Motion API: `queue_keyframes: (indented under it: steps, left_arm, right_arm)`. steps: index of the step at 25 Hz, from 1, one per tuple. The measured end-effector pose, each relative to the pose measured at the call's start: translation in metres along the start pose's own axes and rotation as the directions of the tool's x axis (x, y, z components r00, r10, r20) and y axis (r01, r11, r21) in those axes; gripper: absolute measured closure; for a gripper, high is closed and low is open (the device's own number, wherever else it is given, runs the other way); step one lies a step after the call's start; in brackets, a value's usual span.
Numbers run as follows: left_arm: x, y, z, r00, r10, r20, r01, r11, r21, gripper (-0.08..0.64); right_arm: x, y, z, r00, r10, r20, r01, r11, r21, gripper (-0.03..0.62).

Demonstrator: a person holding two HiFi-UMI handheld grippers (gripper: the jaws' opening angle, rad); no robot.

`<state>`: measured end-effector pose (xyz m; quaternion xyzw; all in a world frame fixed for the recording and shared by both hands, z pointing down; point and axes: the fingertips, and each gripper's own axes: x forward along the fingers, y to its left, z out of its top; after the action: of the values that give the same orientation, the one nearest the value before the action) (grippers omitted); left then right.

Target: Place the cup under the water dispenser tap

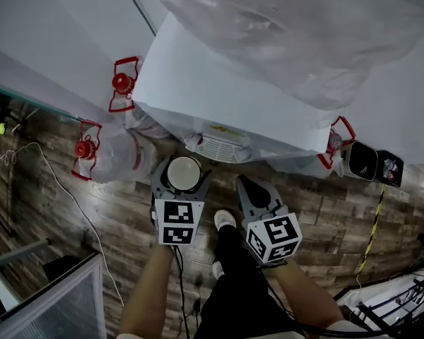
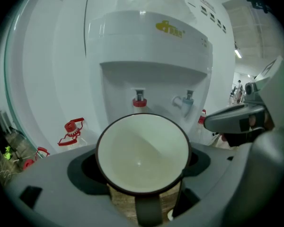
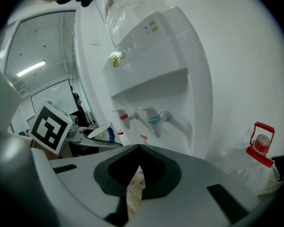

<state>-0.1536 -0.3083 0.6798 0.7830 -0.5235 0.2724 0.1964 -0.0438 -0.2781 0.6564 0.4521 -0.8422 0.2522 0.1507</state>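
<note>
Left gripper (image 1: 182, 182), seen from the head, is clamped on the cup (image 1: 184, 172), one jaw on each side of the rim. The cup is upright with its mouth up, held over the wood floor (image 1: 127, 217) just in front of the dispenser (image 1: 198, 83) and its drip tray (image 1: 222, 147), not yet over the tray. The right gripper (image 1: 249, 187) hangs just beside it on the right with its jaws together, apart from the cup. Plastic-wrapped bottles with red caps stand on both sides of the dispenser: two on the left (image 1: 124, 83) and one on the right (image 1: 335, 144). A shoe (image 1: 225, 219) shows between the two grippers.

From the left gripper view, the cup (image 2: 142, 152) fills the gap between the jaws, both pressed to its wall; its handle points back at the camera and its white inside looks empty. Above and beyond its rim are the red tap (image 2: 139, 100) and, to the right, the blue tap (image 2: 185, 100). The red tap lines up with the cup. The right gripper's tip (image 2: 234, 119) reaches in from the right, level with the rim, and nothing lies between cup and taps.

From the right gripper view, the jaws meet at their tips (image 3: 137, 149) and hold nothing. The red tap (image 3: 122, 116) and blue tap (image 3: 154, 120) are ahead. At the left are the left gripper's marker cube (image 3: 49, 125) and the cup's rim (image 3: 98, 131), short of the taps.
</note>
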Motion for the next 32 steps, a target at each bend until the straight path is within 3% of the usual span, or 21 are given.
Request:
queue_keyframes:
  steps: [32]
  left_arm:
    - [0.108,0.018,-0.040,1.000,-0.004,-0.010,0.004,1.000,0.013,0.107]
  right_arm:
    - [0.055,-0.025,-0.037,0.999,-0.010,0.037,0.010,1.000,-0.013,0.574]
